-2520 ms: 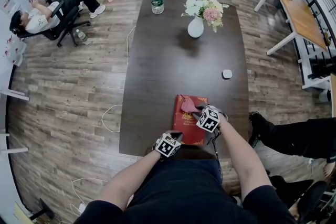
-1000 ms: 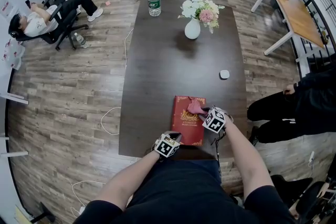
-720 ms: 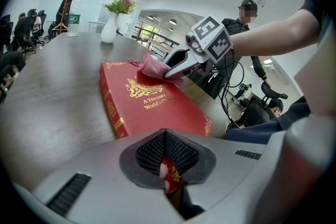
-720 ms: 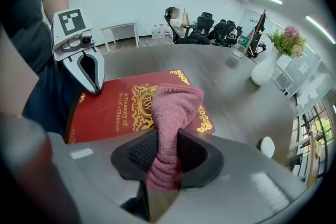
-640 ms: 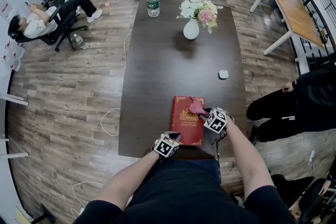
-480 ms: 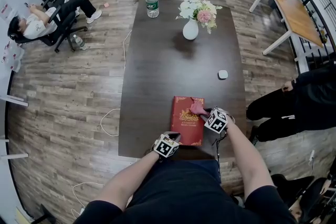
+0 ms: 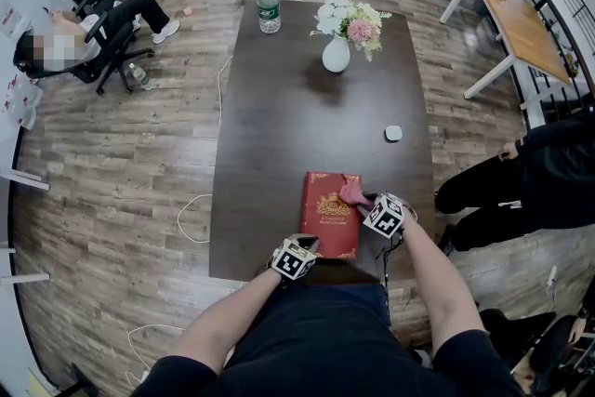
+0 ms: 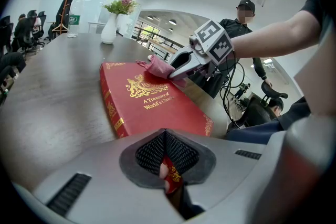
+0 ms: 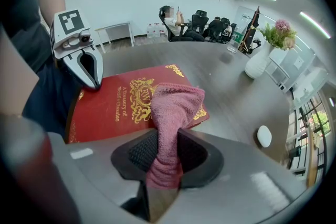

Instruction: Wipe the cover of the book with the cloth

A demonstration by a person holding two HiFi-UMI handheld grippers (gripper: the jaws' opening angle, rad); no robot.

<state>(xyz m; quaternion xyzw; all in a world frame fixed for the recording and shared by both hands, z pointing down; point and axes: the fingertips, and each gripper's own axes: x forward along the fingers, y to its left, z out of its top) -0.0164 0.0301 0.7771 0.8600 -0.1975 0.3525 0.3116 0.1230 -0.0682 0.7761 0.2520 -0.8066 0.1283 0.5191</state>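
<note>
A red book [image 7: 327, 217] with gold print lies at the near edge of the dark table [image 7: 279, 107]. My left gripper [image 7: 310, 244] is shut on the book's near corner [image 8: 169, 178], holding it down. My right gripper [image 7: 362, 201] is shut on a pink cloth [image 7: 352, 191], which rests on the far right part of the cover. In the right gripper view the cloth [image 9: 172, 105] drapes from the jaws onto the gold crest of the book [image 9: 105, 110], with the left gripper [image 9: 90, 68] at the cover's far side. From the left gripper view the cloth [image 8: 158, 66] sits bunched on the far edge of the book [image 8: 152, 105].
A white vase of flowers [image 7: 337, 53] and a water bottle [image 7: 268, 14] stand at the table's far end. A small white object [image 7: 393, 133] lies near the right edge. A person in black [image 7: 521, 177] stands close on the right. Another person [image 7: 84, 33] sits far left.
The cloth has slid a little to the right across the far part of the cover with my right gripper. My left gripper stays on the book's corner.
</note>
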